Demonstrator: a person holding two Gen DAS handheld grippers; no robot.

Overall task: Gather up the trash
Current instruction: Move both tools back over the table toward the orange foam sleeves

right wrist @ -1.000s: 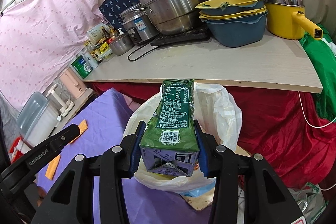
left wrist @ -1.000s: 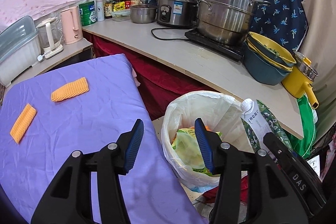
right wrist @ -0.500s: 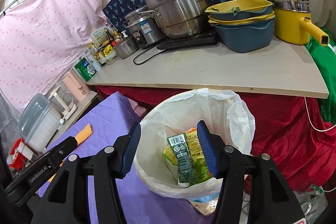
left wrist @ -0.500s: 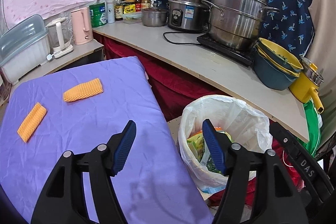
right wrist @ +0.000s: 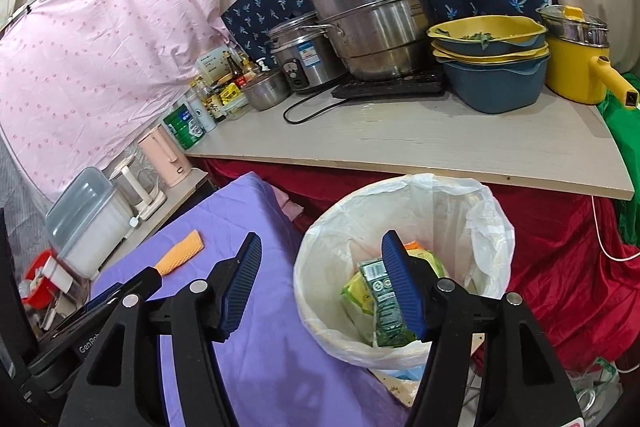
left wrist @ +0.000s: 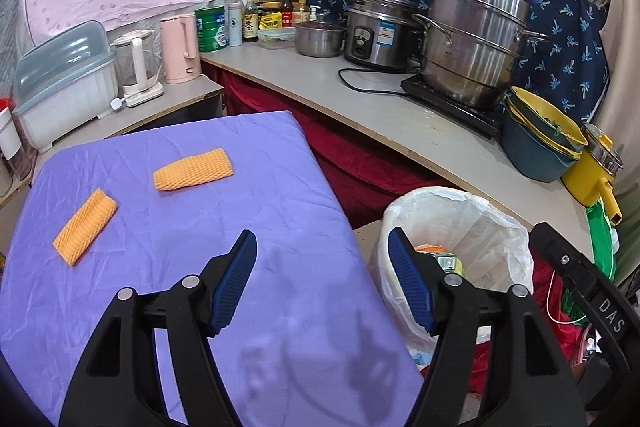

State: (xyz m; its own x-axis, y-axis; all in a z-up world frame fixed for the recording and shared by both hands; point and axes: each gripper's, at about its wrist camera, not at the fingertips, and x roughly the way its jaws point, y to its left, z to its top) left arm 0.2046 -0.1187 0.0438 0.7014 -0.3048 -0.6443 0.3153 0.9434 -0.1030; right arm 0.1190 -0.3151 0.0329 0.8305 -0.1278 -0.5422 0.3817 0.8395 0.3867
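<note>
Two orange foam-net sleeves lie on the purple cloth: one (left wrist: 193, 169) nearer the far edge, one (left wrist: 85, 226) at the left. A bin lined with a white bag (left wrist: 480, 223) stands right of the table; it also shows in the right wrist view (right wrist: 404, 203) holding a green carton (right wrist: 386, 303) and other wrappers. My left gripper (left wrist: 322, 281) is open and empty above the cloth's right edge. My right gripper (right wrist: 320, 287) is open and empty above the bin's left rim.
A purple-covered table (left wrist: 168, 267) fills the left. Behind runs a counter (left wrist: 384, 111) with steel pots, a rice cooker, stacked bowls (left wrist: 540, 143), a yellow pot and bottles. A red cloth (right wrist: 560, 267) hangs under the counter.
My right gripper opened and dropped the green carton into the bin. My left gripper drew back and left, away from the bin, staying open.
</note>
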